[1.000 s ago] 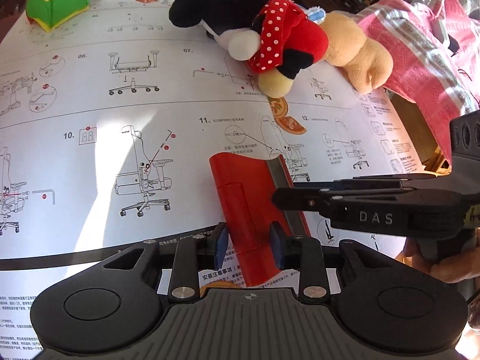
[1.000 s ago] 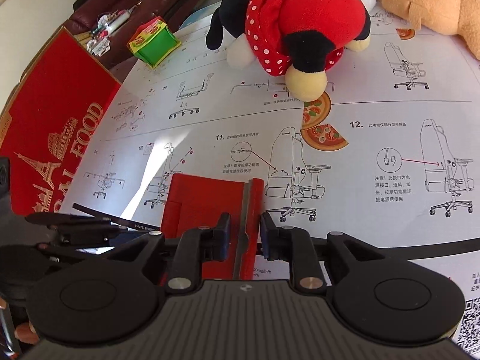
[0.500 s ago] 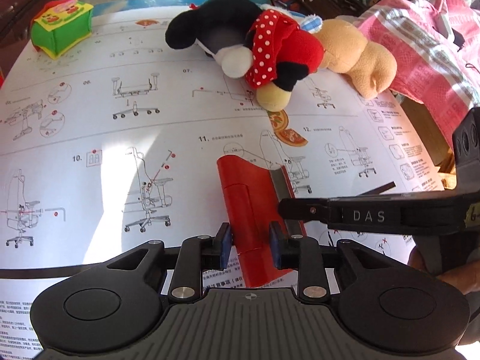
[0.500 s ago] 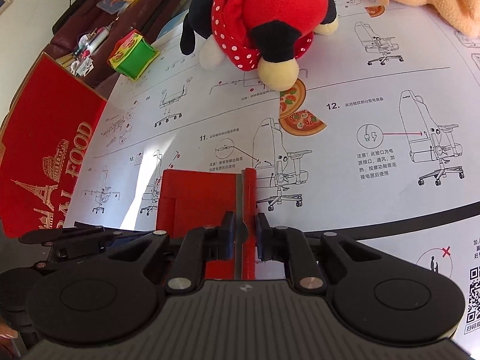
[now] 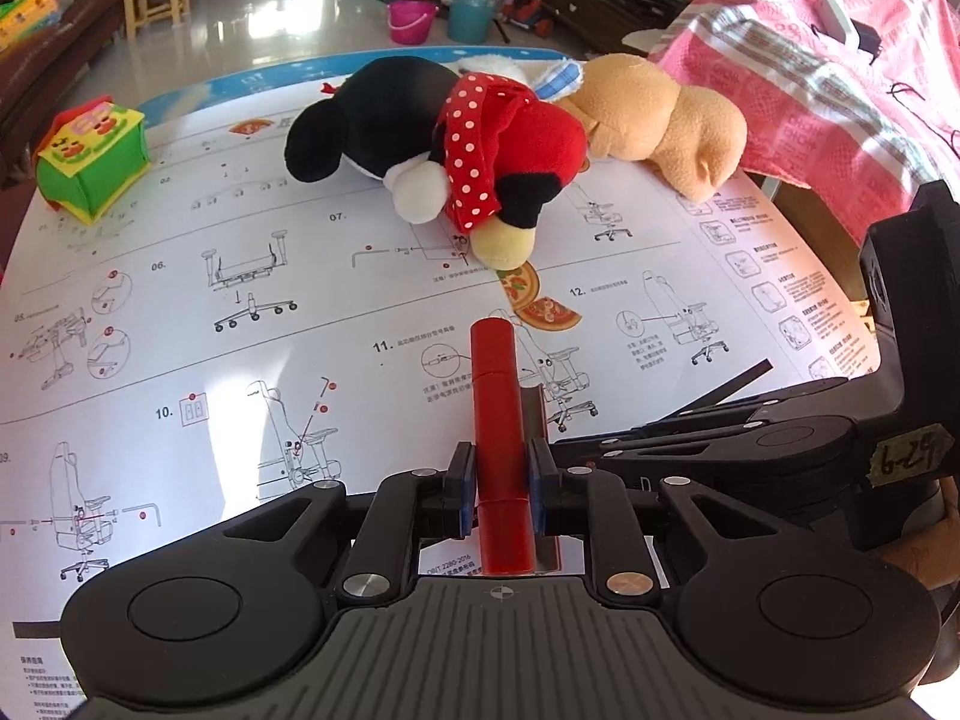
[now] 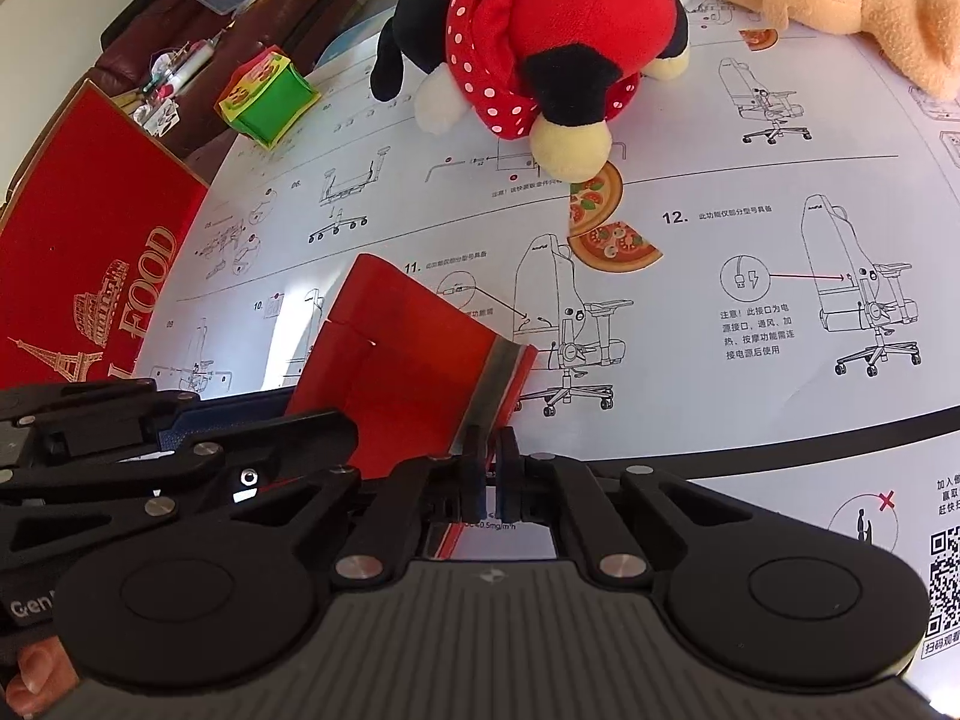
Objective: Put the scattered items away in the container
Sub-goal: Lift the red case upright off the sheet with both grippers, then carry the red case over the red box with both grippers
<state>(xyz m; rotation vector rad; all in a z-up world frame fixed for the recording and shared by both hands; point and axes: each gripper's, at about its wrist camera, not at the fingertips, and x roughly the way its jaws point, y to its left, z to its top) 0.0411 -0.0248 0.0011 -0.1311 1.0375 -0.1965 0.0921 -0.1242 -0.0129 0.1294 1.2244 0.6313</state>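
A flat red box [image 5: 497, 414] with a grey strip is held edge-on above the table by both grippers. My left gripper [image 5: 501, 495] is shut on its near edge. My right gripper [image 6: 491, 468] is shut on the grey-strip edge of the same red box [image 6: 396, 372], which tilts up. A Minnie Mouse plush [image 5: 444, 138] and a tan plush bear [image 5: 660, 120] lie at the far side of the table. A green fabric house toy [image 5: 90, 162] sits far left. A pink woven bag [image 5: 840, 90] stands at the right.
The table is covered by a white instruction sheet [image 5: 180, 312] with chair drawings. A red carton printed "FOOD" [image 6: 84, 276] stands beside the table's left edge. Buckets, chairs and clutter fill the floor beyond.
The red box has been lifted and turned from lying flat to standing on edge between the grippers. Both grippers rose with it, and the right gripper's jaws closed tighter on the strip edge.
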